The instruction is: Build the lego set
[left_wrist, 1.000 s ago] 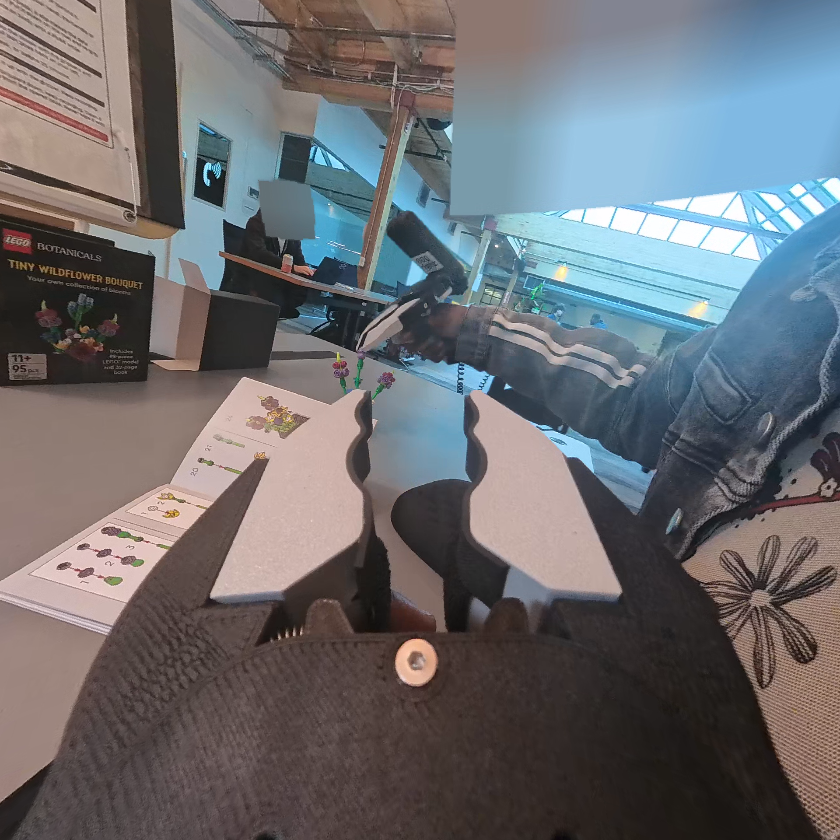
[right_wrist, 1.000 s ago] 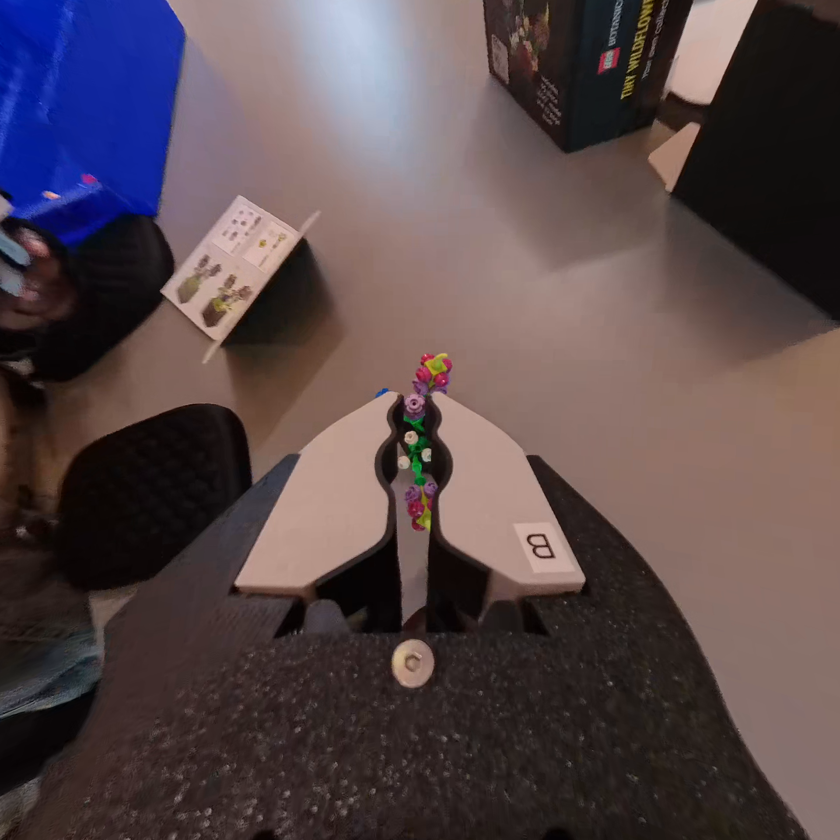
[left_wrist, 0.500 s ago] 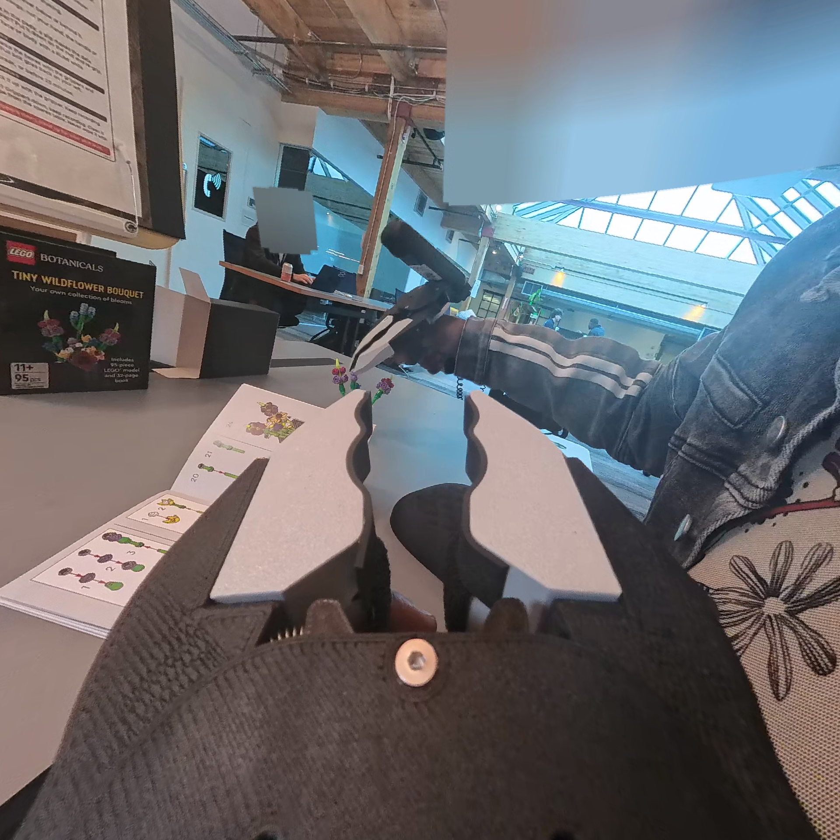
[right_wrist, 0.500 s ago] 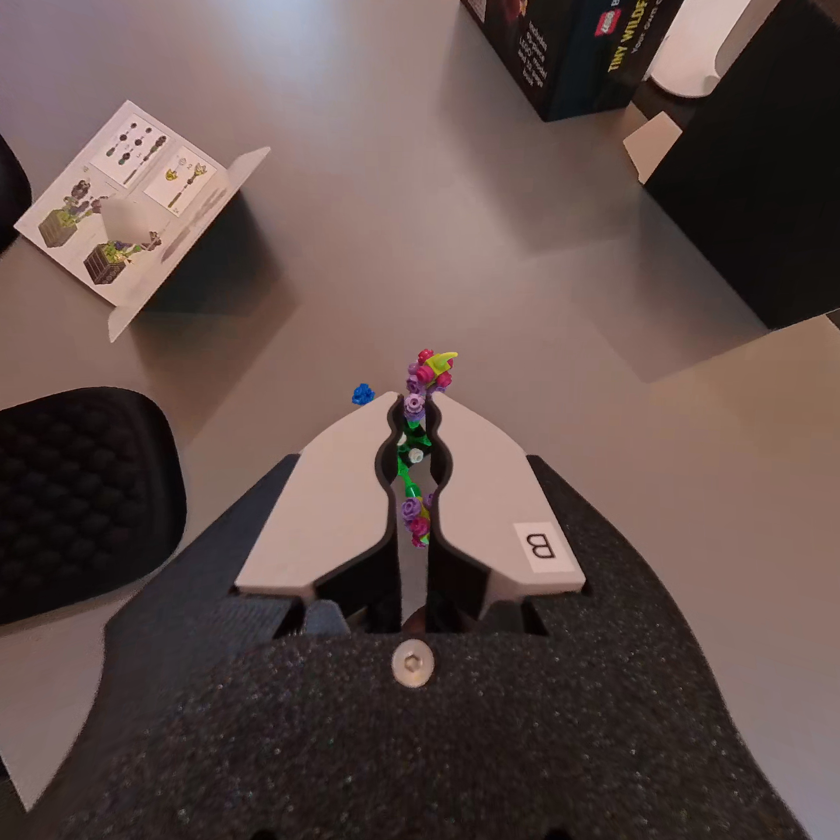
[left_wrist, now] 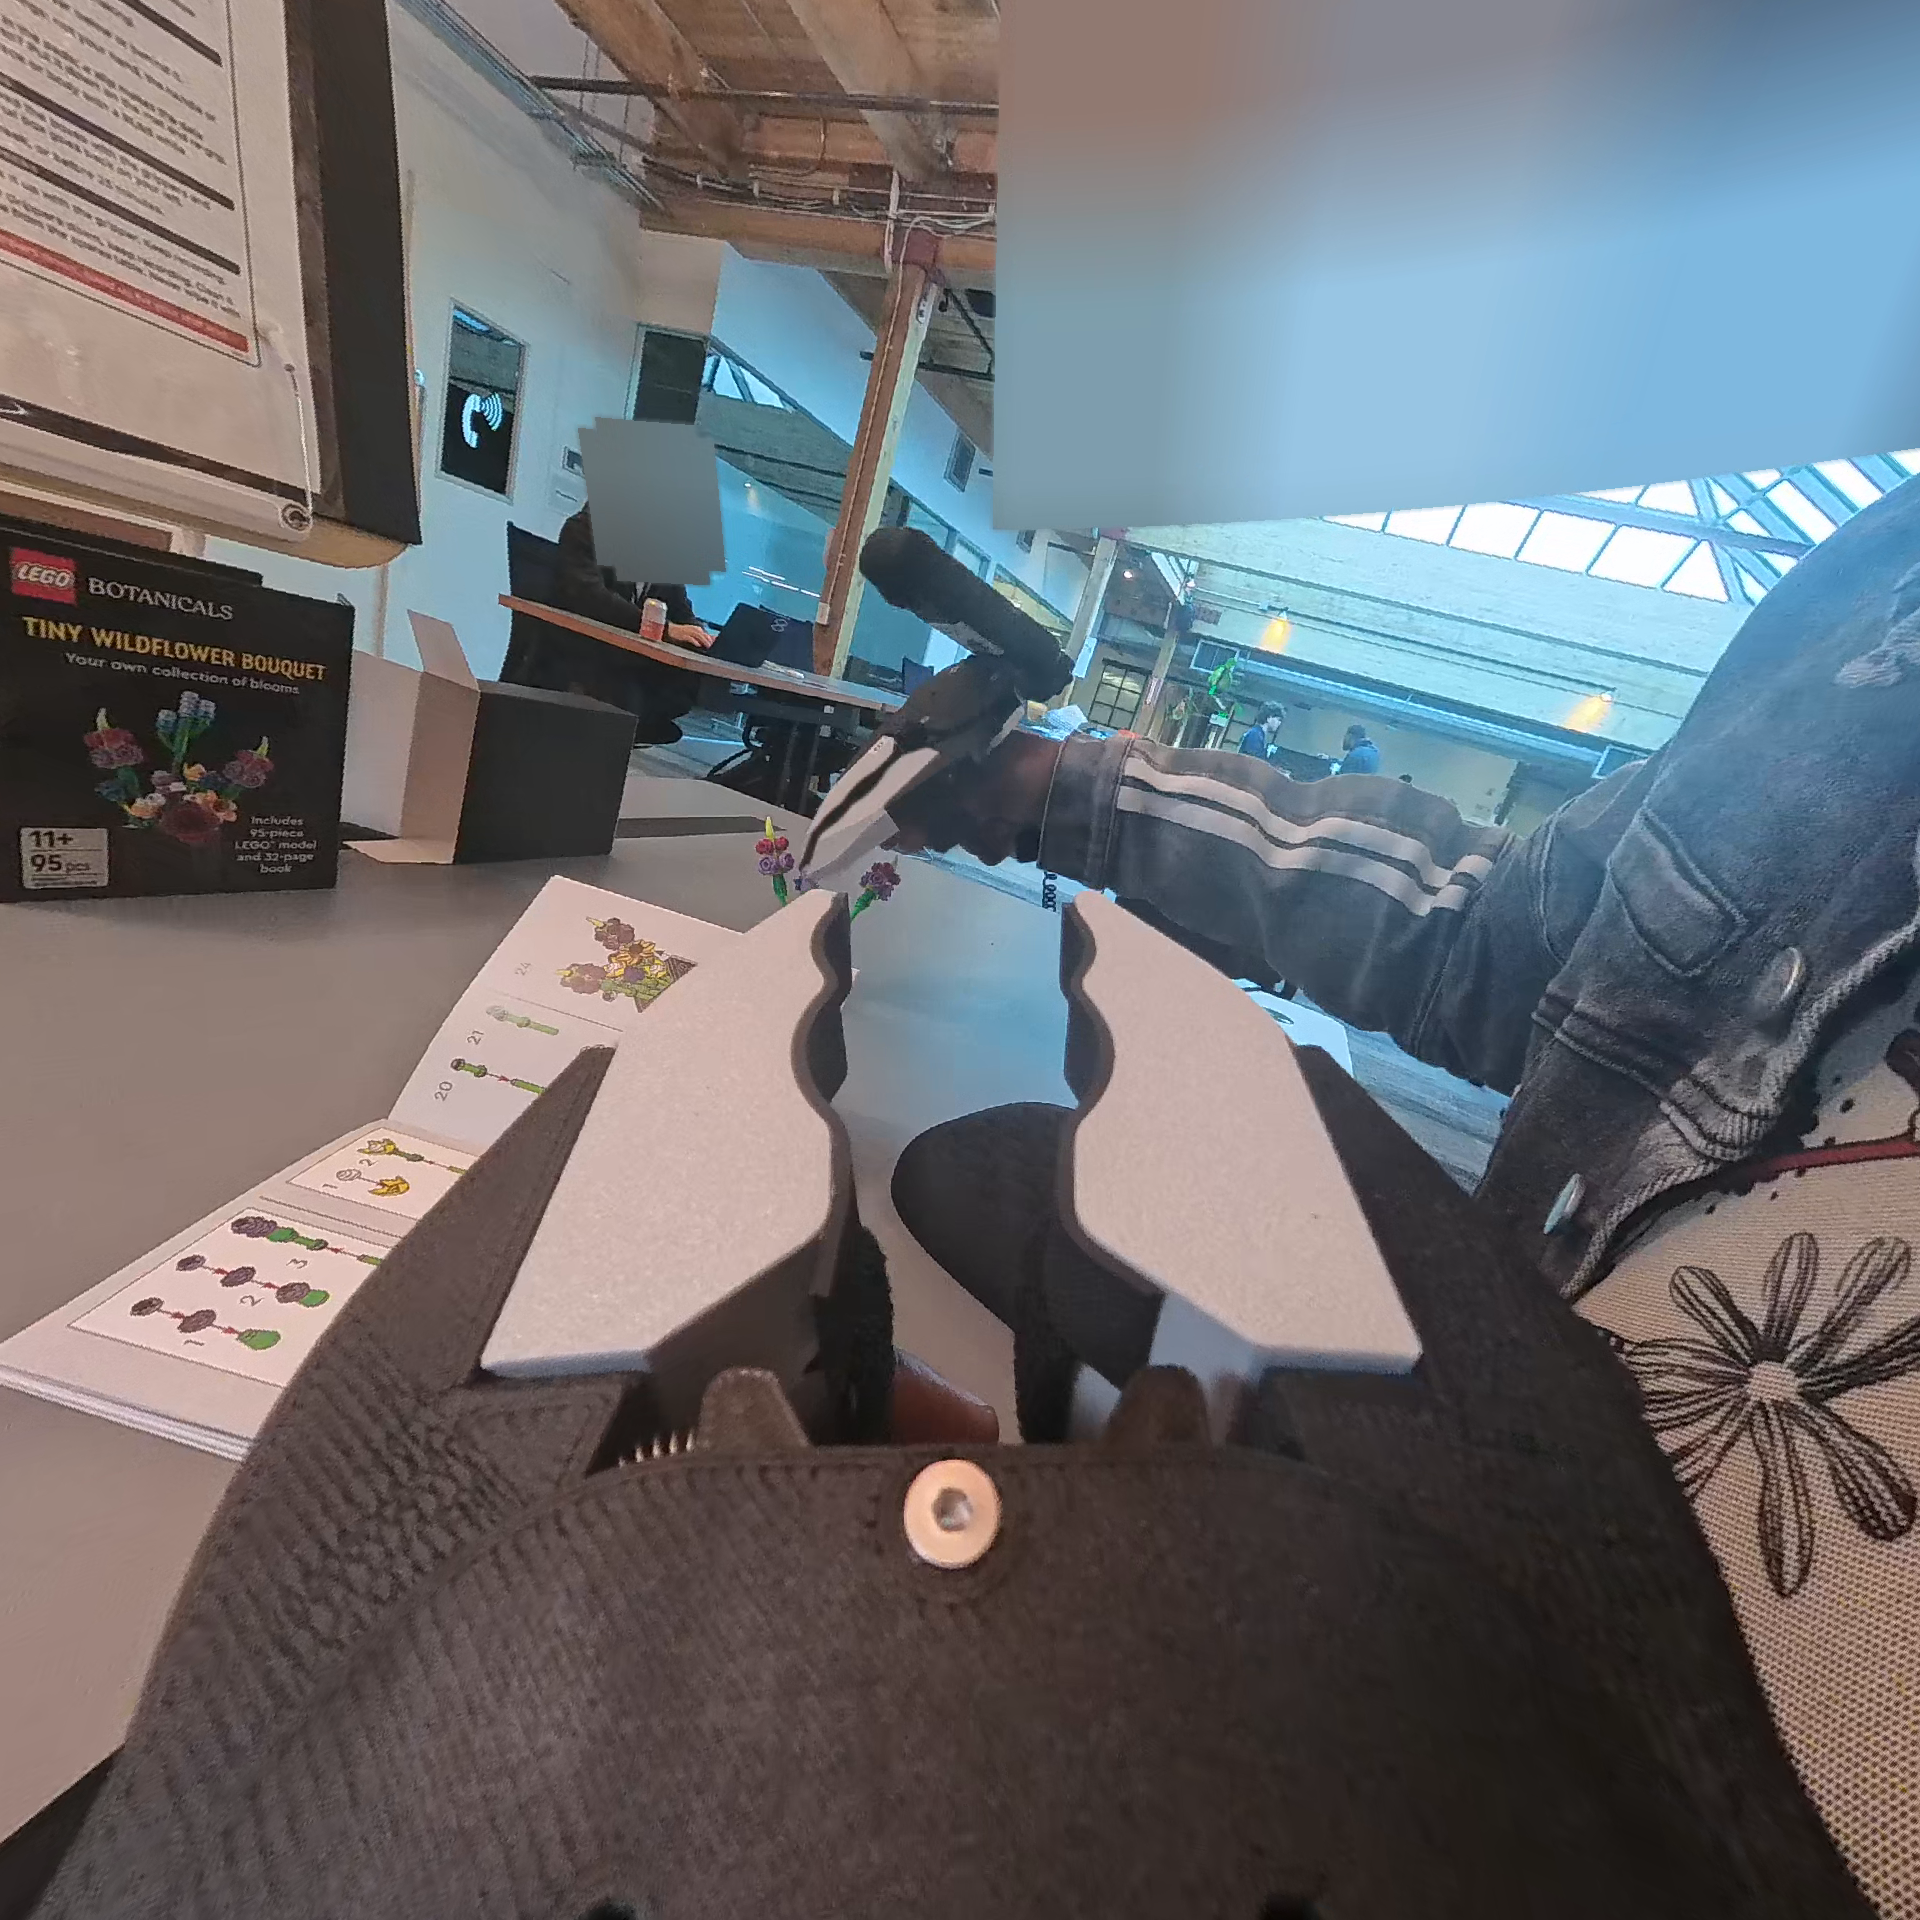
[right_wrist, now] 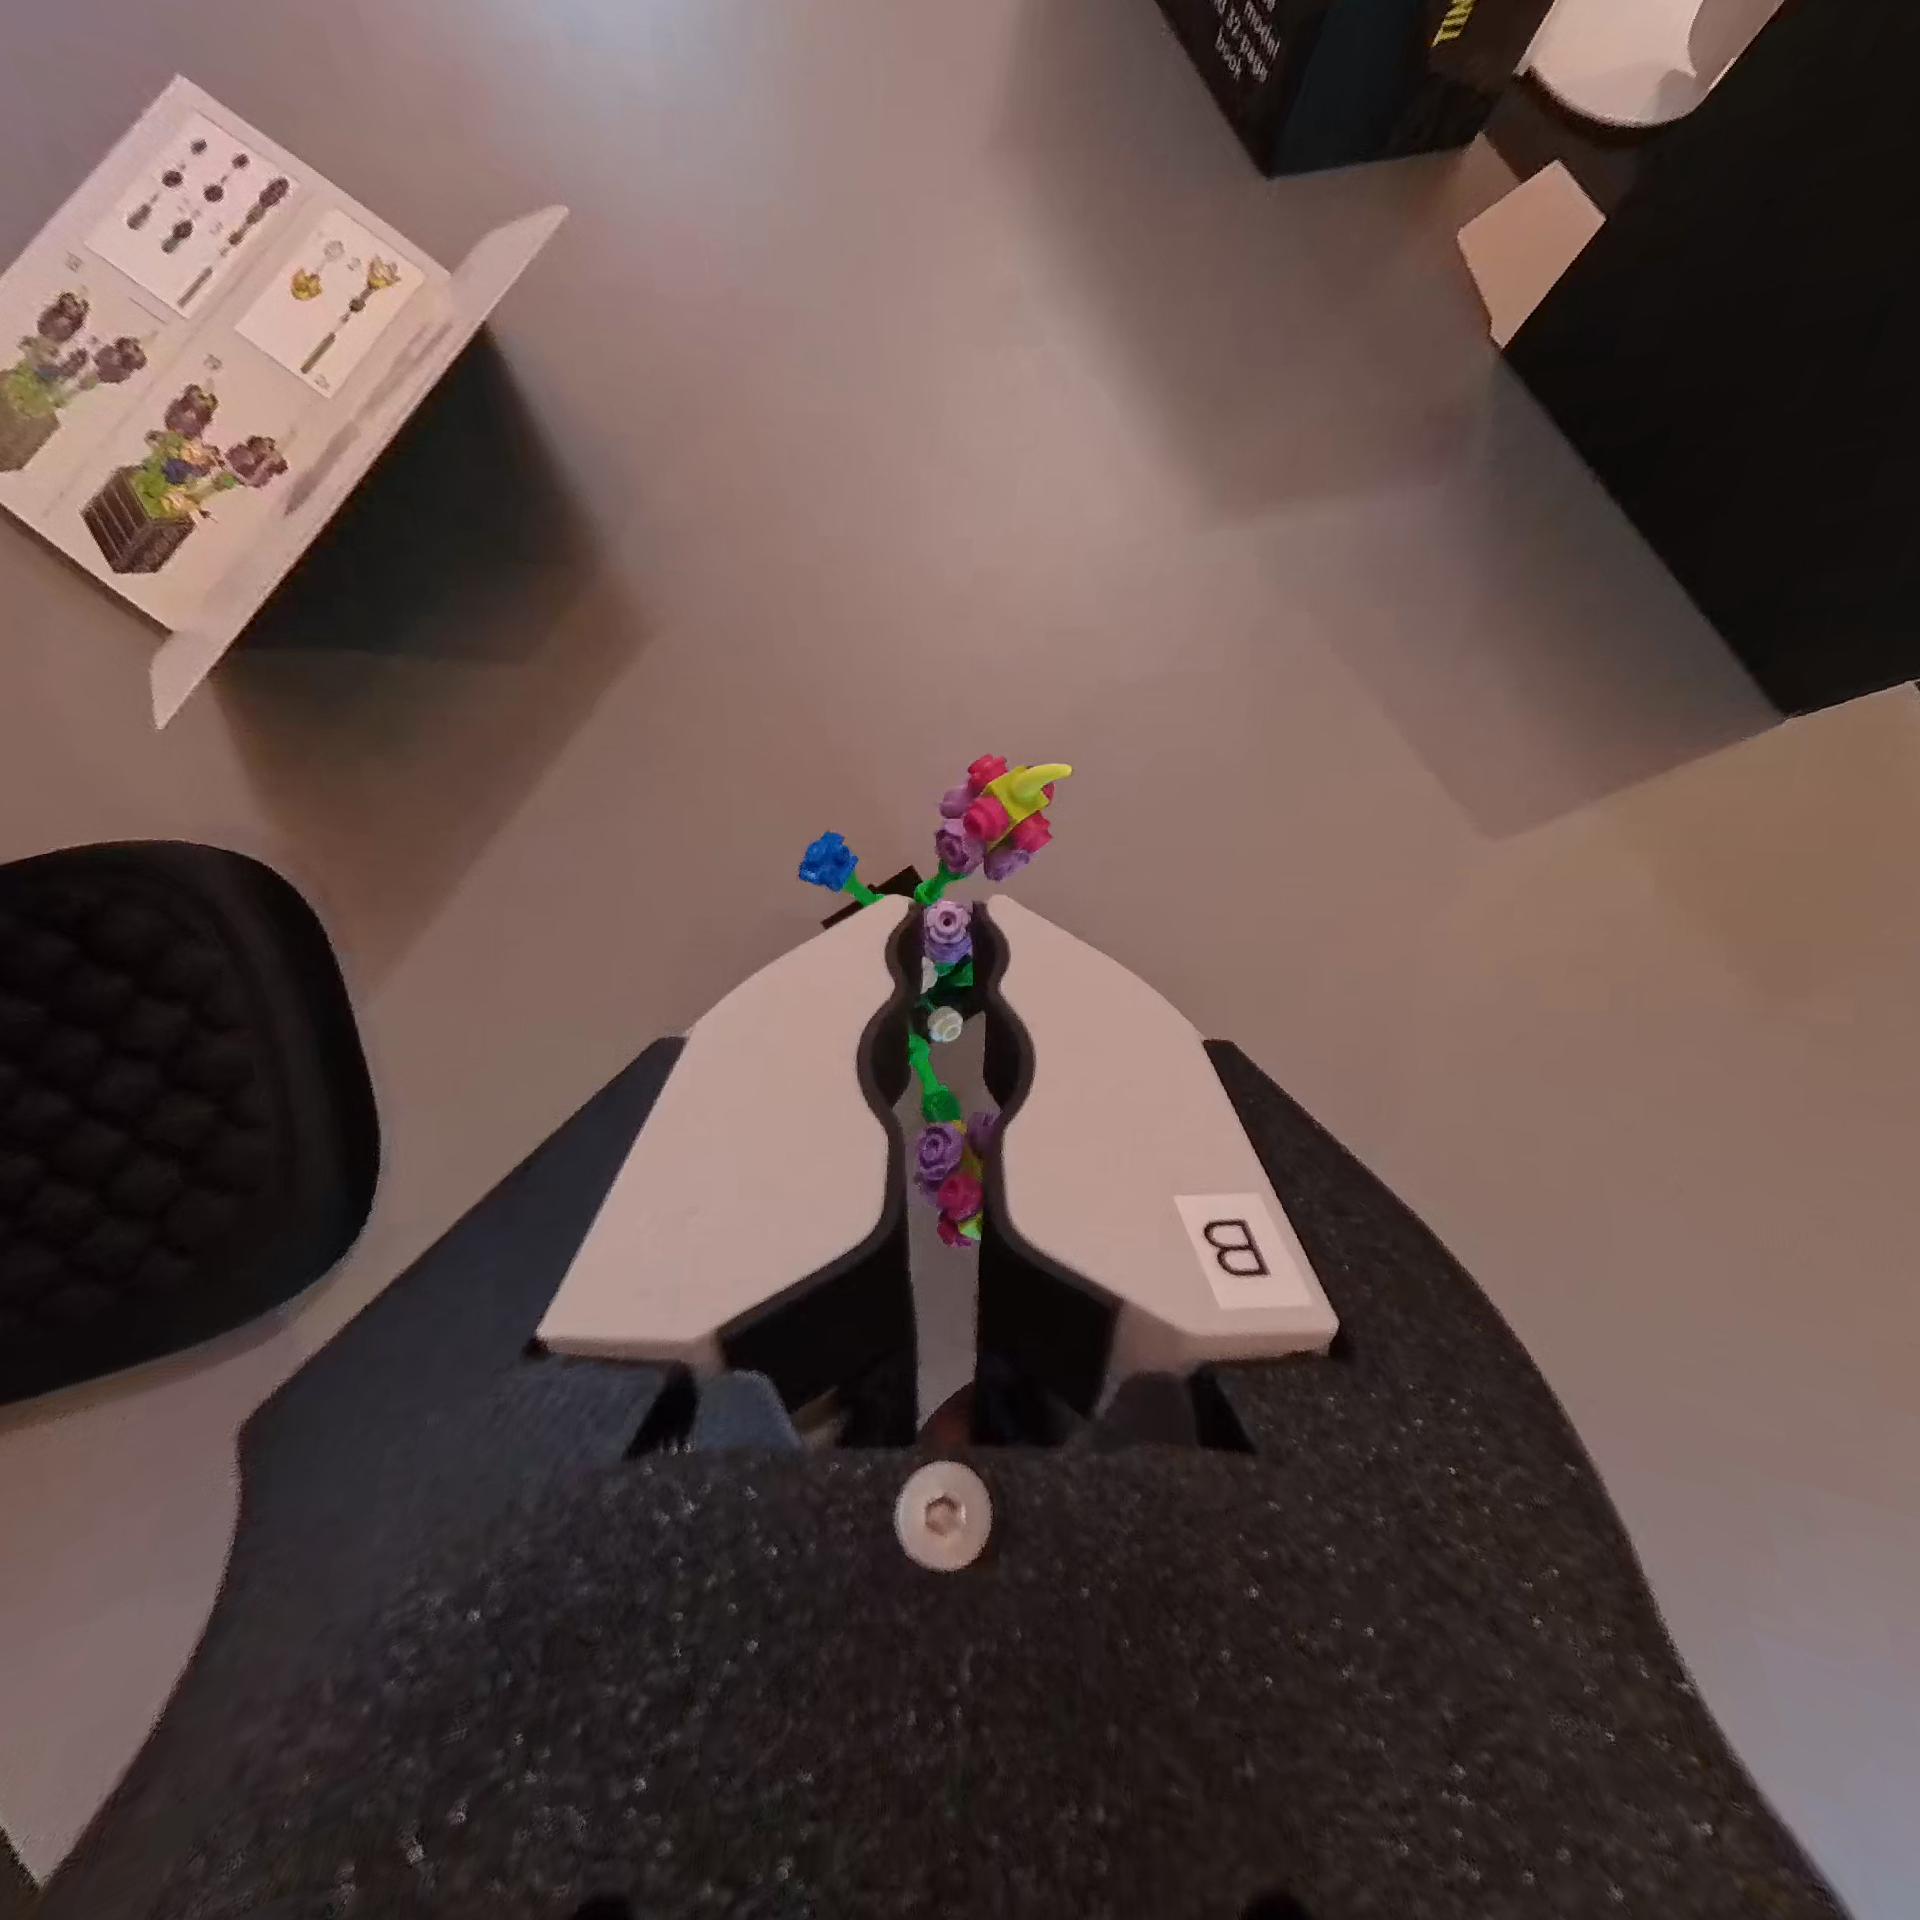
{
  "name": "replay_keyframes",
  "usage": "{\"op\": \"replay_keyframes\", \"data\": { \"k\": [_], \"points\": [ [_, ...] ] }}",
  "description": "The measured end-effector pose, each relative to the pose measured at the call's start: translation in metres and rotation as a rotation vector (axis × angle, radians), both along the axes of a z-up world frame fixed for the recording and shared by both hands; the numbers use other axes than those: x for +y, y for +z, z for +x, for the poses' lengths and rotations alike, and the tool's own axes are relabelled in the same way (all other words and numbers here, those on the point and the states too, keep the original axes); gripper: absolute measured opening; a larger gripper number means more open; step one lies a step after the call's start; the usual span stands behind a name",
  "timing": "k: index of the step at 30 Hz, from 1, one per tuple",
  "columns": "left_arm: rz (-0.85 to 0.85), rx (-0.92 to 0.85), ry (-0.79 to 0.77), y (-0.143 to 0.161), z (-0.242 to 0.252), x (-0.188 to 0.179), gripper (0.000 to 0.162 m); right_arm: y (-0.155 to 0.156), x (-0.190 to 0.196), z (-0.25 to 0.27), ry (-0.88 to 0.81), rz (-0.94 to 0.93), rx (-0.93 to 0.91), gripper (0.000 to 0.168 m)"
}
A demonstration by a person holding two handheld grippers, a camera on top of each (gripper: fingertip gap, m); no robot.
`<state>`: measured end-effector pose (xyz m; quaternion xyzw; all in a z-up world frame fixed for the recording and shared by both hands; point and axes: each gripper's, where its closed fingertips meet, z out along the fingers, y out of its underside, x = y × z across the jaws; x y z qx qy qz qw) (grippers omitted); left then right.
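Note:
My right gripper (right_wrist: pixel 951 909) points down at the grey table (right_wrist: pixel 1039 520) and is shut on a small lego flower bouquet (right_wrist: pixel 995 821). Green stems with purple, pink and white blooms run between its fingers, and a blue flower (right_wrist: pixel 828 860) sticks out to the left of the tips. In the left wrist view the right gripper (left_wrist: pixel 831 868) hangs just above the table, with blooms (left_wrist: pixel 774 857) on both sides of its tips. My left gripper (left_wrist: pixel 951 914) is open and empty, low over the table beside the open instruction booklet (left_wrist: pixel 312 1195).
The booklet (right_wrist: pixel 208 343) lies at the far left. The black lego box (left_wrist: pixel 166 717) (right_wrist: pixel 1340 83) and an open black carton (left_wrist: pixel 520 769) (right_wrist: pixel 1766 364) stand at the back. A black padded object (right_wrist: pixel 156 1091) lies at the left. A denim sleeve (left_wrist: pixel 1351 862) crosses the right side. The tips of one gripper are about 30 cm away from the tips of the other.
My right gripper has moved down closer to the table with the bouquet still in it, and the blue flower shows more. The left gripper has stayed open and almost still.

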<state>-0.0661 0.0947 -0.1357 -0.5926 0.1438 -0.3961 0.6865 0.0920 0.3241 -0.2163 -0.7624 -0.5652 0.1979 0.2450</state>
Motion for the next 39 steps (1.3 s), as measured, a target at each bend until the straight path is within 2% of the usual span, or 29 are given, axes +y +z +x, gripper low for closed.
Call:
{"op": "replay_keyframes", "data": {
  "k": [7,17,19,22,25,28,31,33,36,39],
  "points": [
    [0.001,0.003,0.000,0.000,0.001,0.000,0.037,-0.004,-0.002,-0.004,0.005,-0.026,-0.011,0.013],
    [0.004,0.002,-0.001,0.000,0.001,0.000,0.038,0.020,0.001,0.007,-0.084,-0.032,0.133,0.022],
    [0.003,-0.002,0.001,0.001,0.000,0.000,0.037,0.037,-0.001,0.006,-0.144,0.007,0.250,0.029],
    [0.009,-0.005,0.006,0.001,0.000,-0.001,0.038,0.092,-0.017,-0.004,-0.222,0.065,0.631,0.032],
    [0.029,0.003,0.012,0.003,0.000,-0.002,0.037,0.137,-0.043,0.001,-0.299,0.179,0.970,0.056],
    [0.077,0.031,0.033,0.007,0.001,-0.004,0.038,0.152,-0.066,0.012,-0.412,0.301,1.177,0.086],
    [0.168,0.063,0.045,0.018,0.008,-0.014,0.050,0.147,-0.087,0.015,-0.485,0.441,1.240,0.105],
    [0.221,0.105,0.038,0.022,0.016,-0.020,0.075,0.141,-0.101,0.009,-0.484,0.501,1.225,0.117],
    [0.212,0.113,-0.032,0.027,0.028,-0.032,0.110,0.136,-0.124,-0.009,-0.416,0.568,1.208,0.136],
    [0.173,0.097,-0.100,0.029,0.035,-0.042,0.144,0.123,-0.143,-0.031,-0.349,0.563,1.140,0.148]
  ]
}}
